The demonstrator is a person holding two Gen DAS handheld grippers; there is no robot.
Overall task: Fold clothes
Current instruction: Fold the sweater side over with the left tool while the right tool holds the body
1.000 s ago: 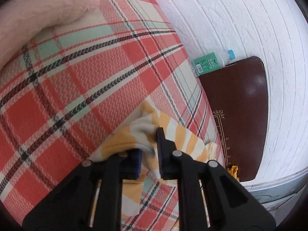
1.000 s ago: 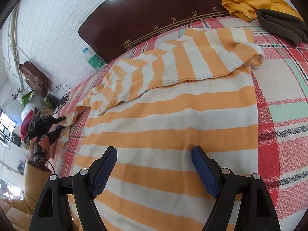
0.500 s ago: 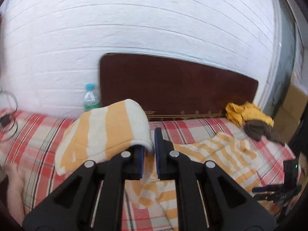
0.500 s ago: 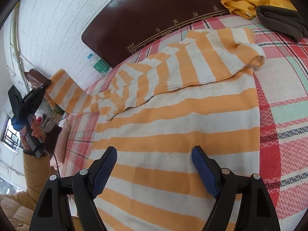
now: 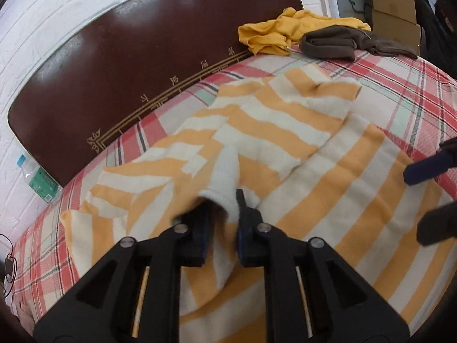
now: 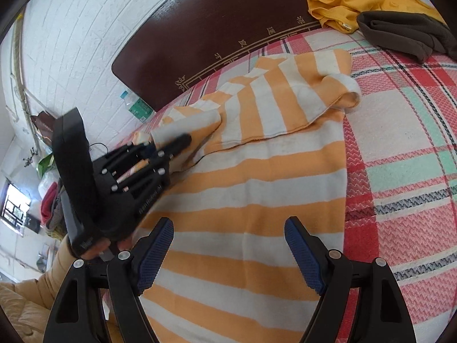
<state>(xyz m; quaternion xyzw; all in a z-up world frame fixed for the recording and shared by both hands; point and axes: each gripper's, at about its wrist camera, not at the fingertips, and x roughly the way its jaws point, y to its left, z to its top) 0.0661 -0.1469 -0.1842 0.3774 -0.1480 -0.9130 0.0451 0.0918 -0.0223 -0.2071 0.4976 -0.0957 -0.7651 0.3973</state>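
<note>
A striped sweater lies spread on the bed below the headboard. The left gripper pinches a sleeve cuff over the sweater; the right gripper hovers above its hem, jaws wide apart and empty.

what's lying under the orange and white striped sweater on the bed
The striped sweater lies on a red plaid bedsheet, which shows around its edges. Whatever else might sit beneath its body is covered.
</note>
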